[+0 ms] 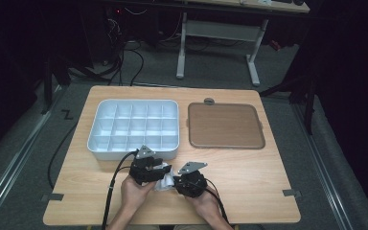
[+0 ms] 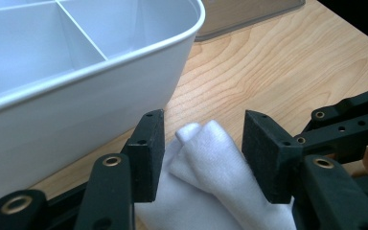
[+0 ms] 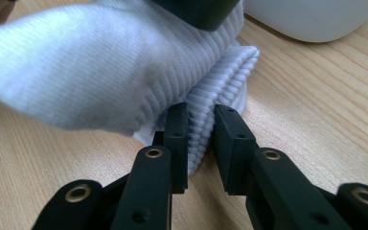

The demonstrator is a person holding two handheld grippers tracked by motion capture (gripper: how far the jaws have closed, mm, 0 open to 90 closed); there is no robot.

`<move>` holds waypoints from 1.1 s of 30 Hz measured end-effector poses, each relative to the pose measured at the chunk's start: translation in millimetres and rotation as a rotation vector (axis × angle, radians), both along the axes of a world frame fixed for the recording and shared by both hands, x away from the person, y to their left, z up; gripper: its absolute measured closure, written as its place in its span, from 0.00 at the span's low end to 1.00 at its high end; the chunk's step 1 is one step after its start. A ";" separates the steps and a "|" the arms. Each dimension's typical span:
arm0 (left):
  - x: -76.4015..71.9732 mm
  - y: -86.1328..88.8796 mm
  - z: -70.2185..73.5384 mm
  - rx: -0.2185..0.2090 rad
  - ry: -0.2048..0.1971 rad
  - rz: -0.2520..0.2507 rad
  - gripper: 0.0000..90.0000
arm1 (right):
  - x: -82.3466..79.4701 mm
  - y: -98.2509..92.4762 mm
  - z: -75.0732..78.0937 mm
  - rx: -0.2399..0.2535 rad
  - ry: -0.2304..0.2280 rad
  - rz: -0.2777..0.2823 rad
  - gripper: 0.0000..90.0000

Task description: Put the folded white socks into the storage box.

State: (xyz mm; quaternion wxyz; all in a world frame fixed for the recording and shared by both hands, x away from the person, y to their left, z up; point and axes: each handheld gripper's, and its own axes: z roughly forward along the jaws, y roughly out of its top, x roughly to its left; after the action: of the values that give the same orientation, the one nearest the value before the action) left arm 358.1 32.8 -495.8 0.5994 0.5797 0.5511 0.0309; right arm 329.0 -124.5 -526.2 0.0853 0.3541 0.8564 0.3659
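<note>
A white ribbed sock [image 1: 165, 182] lies bunched on the wooden table [image 1: 249, 182] between my two grippers. My left gripper [image 1: 165, 170] comes at it from the left; in the left gripper view its jaws [image 2: 203, 120] stand apart around a fold of the sock [image 2: 206, 163], with a gap showing at the right-hand pad. My right gripper [image 1: 176, 182] is shut on the sock's ribbed cuff [image 3: 202, 125], which is pinched between its pads [image 3: 200, 114]. The rest of the sock [image 3: 100, 72] bulges up behind them.
A white compartment tray [image 1: 95, 130] stands just beyond the grippers, its rounded corner [image 2: 124, 91] close to my left jaws. A brown flat tray [image 1: 225, 125] lies to its right. A desk frame [image 1: 220, 33] and cables are on the floor behind the table.
</note>
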 end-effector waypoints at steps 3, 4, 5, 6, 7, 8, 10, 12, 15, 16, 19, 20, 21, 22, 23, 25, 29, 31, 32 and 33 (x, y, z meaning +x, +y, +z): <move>-1.7 3.2 3.5 -0.006 -0.011 0.003 0.56 | 0.1 -0.1 0.0 0.000 0.000 0.001 0.85; -2.4 4.7 5.0 -0.008 -0.017 0.005 0.56 | 0.2 -0.1 -0.1 0.000 0.000 0.001 0.85; -3.2 6.3 6.8 -0.014 -0.021 0.011 0.55 | 0.1 -0.2 -0.1 0.001 0.000 0.000 0.85; -3.9 7.8 8.1 -0.016 -0.024 0.013 0.55 | 0.2 -0.2 -0.1 0.001 0.000 0.001 0.85; -5.1 10.4 10.3 -0.017 -0.033 0.016 0.55 | 0.2 -0.2 -0.3 0.004 -0.001 0.000 0.85; -6.3 12.3 12.3 -0.020 -0.036 0.020 0.55 | 0.3 -0.2 -0.3 0.004 -0.001 0.000 0.85; -8.3 16.9 14.6 -0.006 -0.045 0.022 0.54 | 0.2 -0.4 -0.3 0.005 0.000 -0.003 0.85; -10.6 21.7 15.6 0.017 -0.055 0.029 0.54 | 0.0 -0.4 -0.4 0.007 0.002 -0.004 0.85; -14.8 28.7 14.9 0.041 -0.059 0.032 0.54 | 0.6 -0.6 -0.4 0.006 0.002 0.000 0.85; -16.2 30.3 14.0 0.041 -0.055 0.034 0.54 | 0.7 -0.7 -0.5 0.007 0.002 0.000 0.85; -18.5 32.8 8.7 0.044 -0.038 0.031 0.54 | 0.3 -0.4 -0.4 0.005 0.000 -0.003 0.85; -18.6 32.4 6.6 0.040 -0.030 0.030 0.54 | -0.1 -0.1 -0.2 0.005 0.001 -0.005 0.85; -18.7 32.0 4.6 0.034 -0.019 0.023 0.54 | -0.2 0.0 -0.1 0.003 -0.002 -0.002 0.85; -19.0 31.0 2.7 0.028 -0.010 0.018 0.54 | -0.4 0.0 0.3 -0.002 -0.002 -0.003 0.84; -19.4 29.6 0.9 0.030 -0.007 0.012 0.54 | -0.5 -0.1 0.5 -0.002 -0.002 -0.003 0.83; -20.3 26.5 -1.1 0.030 -0.006 0.006 0.54 | 0.0 -1.2 1.1 -0.004 0.006 -0.004 0.80; -20.8 19.8 -3.8 0.029 -0.006 -0.008 0.53 | -1.3 -0.2 2.0 -0.013 0.001 -0.001 0.80; -19.0 16.3 -7.1 0.042 -0.004 -0.010 0.53 | -1.7 0.2 2.0 -0.015 0.000 0.001 0.80; -17.9 14.4 -9.4 0.052 -0.001 -0.008 0.54 | -1.7 0.2 2.0 -0.014 0.000 0.002 0.80; -17.1 12.7 -11.9 0.066 0.001 -0.007 0.54 | -1.7 -0.1 2.1 -0.016 0.001 0.002 0.79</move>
State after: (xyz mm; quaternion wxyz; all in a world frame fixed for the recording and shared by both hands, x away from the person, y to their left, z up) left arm 341.0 45.5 -507.7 0.5797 0.6012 0.5480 0.0467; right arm 327.3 -124.6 -524.1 0.0874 0.3527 0.8597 0.3589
